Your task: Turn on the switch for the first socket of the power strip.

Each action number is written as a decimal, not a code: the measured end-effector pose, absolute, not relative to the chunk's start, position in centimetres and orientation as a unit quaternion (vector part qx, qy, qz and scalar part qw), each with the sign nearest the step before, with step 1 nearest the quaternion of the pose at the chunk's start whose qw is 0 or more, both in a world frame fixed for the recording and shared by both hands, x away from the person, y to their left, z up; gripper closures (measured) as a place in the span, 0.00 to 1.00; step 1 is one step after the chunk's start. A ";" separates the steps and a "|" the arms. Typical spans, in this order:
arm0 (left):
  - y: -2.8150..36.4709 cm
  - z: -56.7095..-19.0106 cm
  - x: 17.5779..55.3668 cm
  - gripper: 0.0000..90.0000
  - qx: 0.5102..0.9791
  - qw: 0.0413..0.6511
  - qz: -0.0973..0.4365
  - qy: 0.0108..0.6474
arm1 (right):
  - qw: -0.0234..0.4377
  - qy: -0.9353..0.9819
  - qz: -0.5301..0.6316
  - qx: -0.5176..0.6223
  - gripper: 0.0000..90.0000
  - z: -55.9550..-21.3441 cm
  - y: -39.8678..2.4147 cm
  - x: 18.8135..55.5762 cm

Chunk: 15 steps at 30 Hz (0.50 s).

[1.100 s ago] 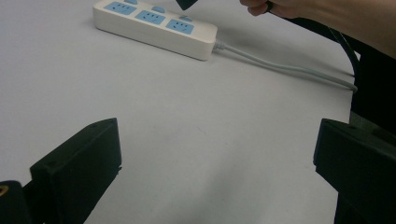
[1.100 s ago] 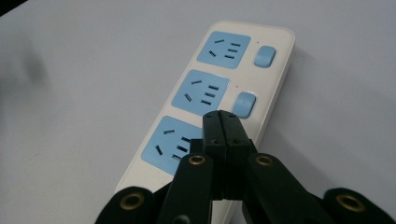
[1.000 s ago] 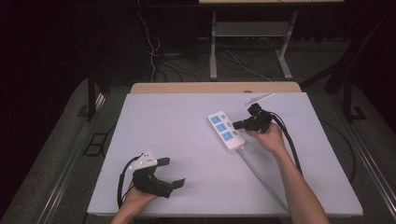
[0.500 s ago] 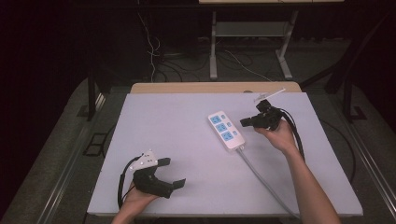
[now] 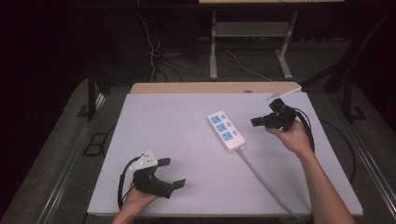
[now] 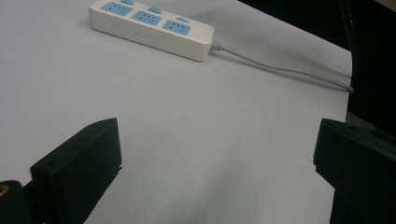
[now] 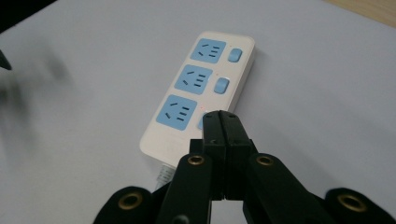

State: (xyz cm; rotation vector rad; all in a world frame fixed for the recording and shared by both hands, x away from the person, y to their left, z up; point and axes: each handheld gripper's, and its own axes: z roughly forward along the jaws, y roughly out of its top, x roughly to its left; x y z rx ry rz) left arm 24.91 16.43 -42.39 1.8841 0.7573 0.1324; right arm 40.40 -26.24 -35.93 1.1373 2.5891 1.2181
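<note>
The white power strip (image 5: 226, 130) lies right of centre in the high view, flat on the pale tabletop (image 5: 187, 116), with 3 blue sockets and 3 blue switches beside them, its grey cord (image 5: 266, 182) running toward the lower right edge. The right claw (image 5: 256, 122) hovers just right of the strip, its jaws pressed fully together with nothing between them; in the right gripper view its tip (image 7: 220, 117) sits over the switch nearest the cord. The left claw (image 5: 172, 172) rests at the lower left of the high view, jaws spread wide and empty, well apart from the strip. The risk, as I judge it, is that a press on a switch lands off-centre, so the closed tip slips off the small rocker or shoves the light strip sideways, since nothing pins it down. No brand, label or readable writing shows on the strip.
</note>
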 end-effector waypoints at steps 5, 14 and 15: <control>16.4 -42.4 24.9 0.00 0.787 0.526 0.055 0.317 | 0.030 0.833 0.405 0.376 0.94 -35.5 -26.7 39.2; 16.4 -42.3 24.8 0.00 0.787 0.527 0.056 0.316 | 0.024 0.827 0.417 0.377 0.86 -35.0 -27.2 37.5; 16.4 -42.3 24.8 0.00 0.787 0.527 0.056 0.316 | 0.024 0.827 0.417 0.377 0.86 -35.0 -27.2 37.5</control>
